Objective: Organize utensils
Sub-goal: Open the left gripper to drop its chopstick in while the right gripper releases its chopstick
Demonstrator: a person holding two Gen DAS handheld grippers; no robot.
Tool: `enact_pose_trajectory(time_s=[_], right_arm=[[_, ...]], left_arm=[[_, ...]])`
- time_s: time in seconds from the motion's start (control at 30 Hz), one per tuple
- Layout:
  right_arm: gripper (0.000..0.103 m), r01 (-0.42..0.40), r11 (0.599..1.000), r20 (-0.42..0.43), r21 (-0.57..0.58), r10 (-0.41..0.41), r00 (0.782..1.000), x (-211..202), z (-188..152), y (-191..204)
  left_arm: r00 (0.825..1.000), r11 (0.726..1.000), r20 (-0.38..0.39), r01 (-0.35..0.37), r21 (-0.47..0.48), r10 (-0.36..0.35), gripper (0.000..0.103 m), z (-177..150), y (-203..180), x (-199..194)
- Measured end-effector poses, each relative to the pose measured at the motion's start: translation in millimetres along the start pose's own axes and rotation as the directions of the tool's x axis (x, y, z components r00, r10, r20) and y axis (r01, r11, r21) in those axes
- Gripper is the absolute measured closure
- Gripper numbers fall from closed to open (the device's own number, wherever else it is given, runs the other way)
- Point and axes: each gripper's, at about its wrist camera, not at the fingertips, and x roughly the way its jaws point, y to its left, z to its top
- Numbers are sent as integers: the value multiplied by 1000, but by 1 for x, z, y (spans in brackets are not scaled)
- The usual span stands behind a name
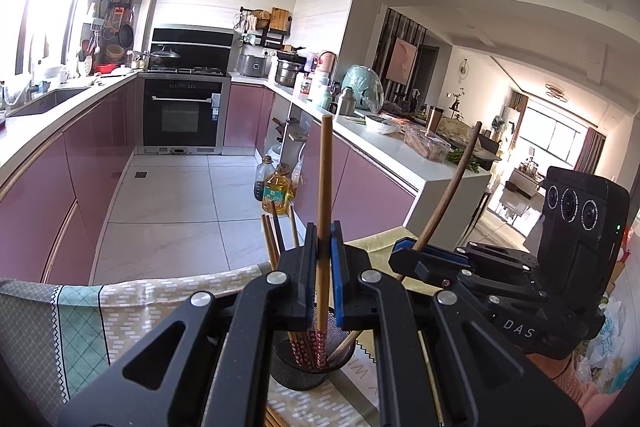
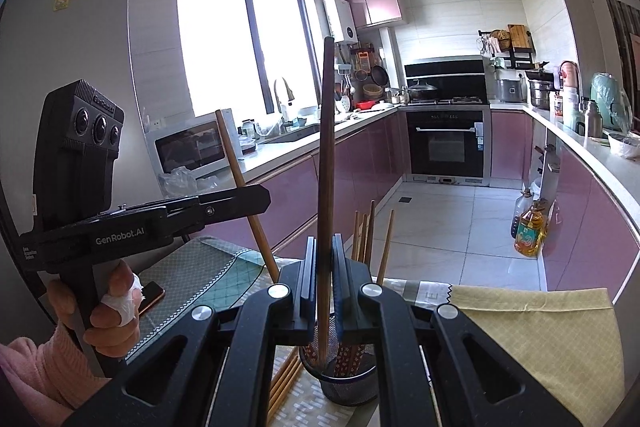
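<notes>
My left gripper [image 1: 325, 239] is shut on a light bamboo chopstick [image 1: 325, 179] that stands upright, its patterned lower end inside the black mesh holder [image 1: 304, 367]. To its right, my right gripper [image 1: 404, 249] is shut on a dark brown chopstick [image 1: 452, 187] that leans right. In the right wrist view my right gripper [image 2: 325, 251] clamps the dark chopstick [image 2: 327, 147], whose lower end reaches into the holder [image 2: 348, 387]. My left gripper [image 2: 256, 201] holds the light chopstick [image 2: 236, 171] at the left. Several more chopsticks [image 2: 366, 235] stand in the holder.
Loose chopsticks [image 2: 286, 383] lie on the tablecloth [image 2: 540, 339] beside the holder. A phone [image 2: 151, 294] rests near the person's hand [image 2: 112, 311]. Beyond the table edge are the tiled floor, an oil bottle [image 2: 530, 231] and pink cabinets.
</notes>
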Motion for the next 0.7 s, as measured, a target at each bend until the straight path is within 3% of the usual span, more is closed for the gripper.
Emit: enact_pose_trajectory(time_s=[0.3, 0.7], right_arm=[[97, 29, 999, -24, 17, -29, 999, 15, 1, -4], [97, 67, 997, -141, 43, -60, 988, 43, -14, -18]], left_arm=[[999, 999, -15, -38, 18, 39, 96, 0, -4, 9], [986, 996, -148, -75, 45, 80, 96, -18, 7, 30]])
